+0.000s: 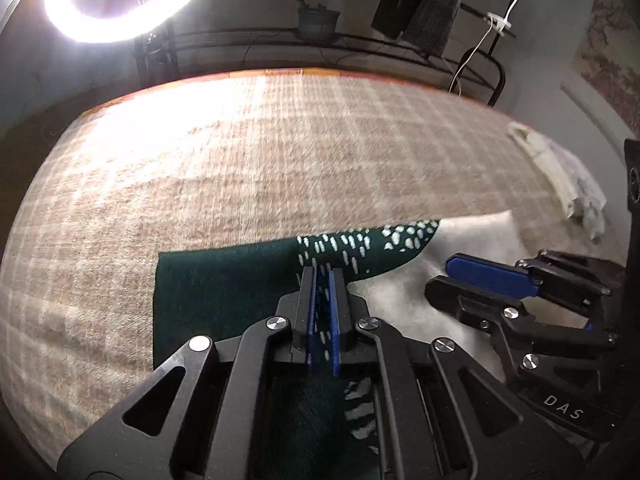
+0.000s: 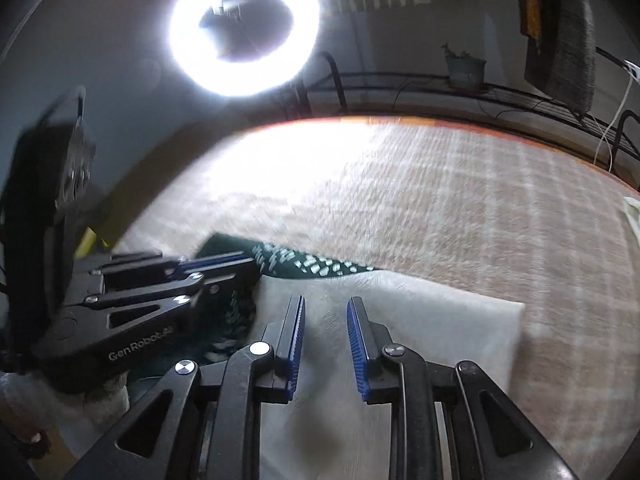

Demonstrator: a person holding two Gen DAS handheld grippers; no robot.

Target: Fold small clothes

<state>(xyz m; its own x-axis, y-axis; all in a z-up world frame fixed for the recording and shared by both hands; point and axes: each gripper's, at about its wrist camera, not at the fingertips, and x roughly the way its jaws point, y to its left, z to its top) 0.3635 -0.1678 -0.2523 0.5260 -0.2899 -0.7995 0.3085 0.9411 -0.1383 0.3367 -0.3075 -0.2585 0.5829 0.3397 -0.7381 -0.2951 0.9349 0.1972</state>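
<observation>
A small garment lies on the plaid blanket [image 1: 240, 160]; it has a dark green part [image 1: 224, 280] with white flecks and a white fleecy part [image 1: 472, 236]. My left gripper [image 1: 322, 270] is shut on the flecked green fabric, which shows between its blue pads. In the right wrist view that gripper [image 2: 240, 268] comes in from the left over the green edge [image 2: 312, 266]. My right gripper [image 2: 325, 300] hovers over the white part [image 2: 420, 312] with its jaws a little apart and nothing pinched. It also shows in the left wrist view [image 1: 440, 274] to the right.
A crumpled white garment [image 1: 560, 172] lies at the blanket's right side. A bright ring light [image 1: 120, 0] stands beyond the far edge, beside a dark metal rack with a potted plant [image 1: 318, 20] and hanging clothes [image 1: 420, 0].
</observation>
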